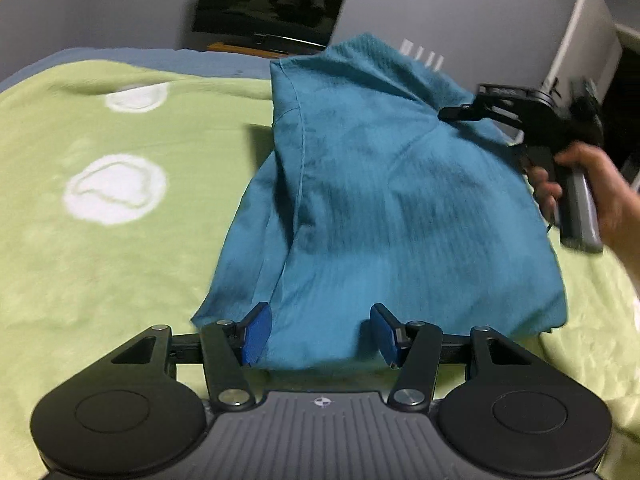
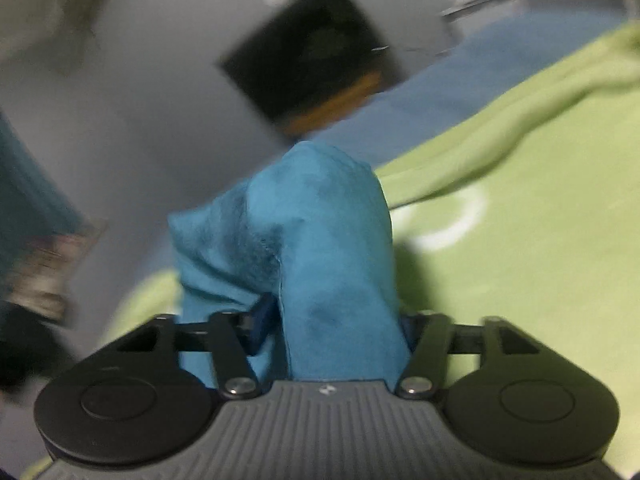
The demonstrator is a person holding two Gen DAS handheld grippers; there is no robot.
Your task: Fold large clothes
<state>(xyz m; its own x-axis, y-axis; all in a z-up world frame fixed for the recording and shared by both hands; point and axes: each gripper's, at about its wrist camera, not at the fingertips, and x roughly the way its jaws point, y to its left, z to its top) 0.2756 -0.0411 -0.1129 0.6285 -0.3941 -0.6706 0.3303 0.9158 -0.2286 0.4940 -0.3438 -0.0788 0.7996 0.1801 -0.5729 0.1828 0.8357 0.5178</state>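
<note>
You had both grippers, left (image 1: 320, 334) and right (image 2: 332, 328), clamped on the teal garment (image 1: 380, 200); bunched cloth could've slipped, skewing the fold.

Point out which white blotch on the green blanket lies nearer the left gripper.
The larger white blotch, low in the left wrist view; the smaller blotch lies beyond it.
</note>
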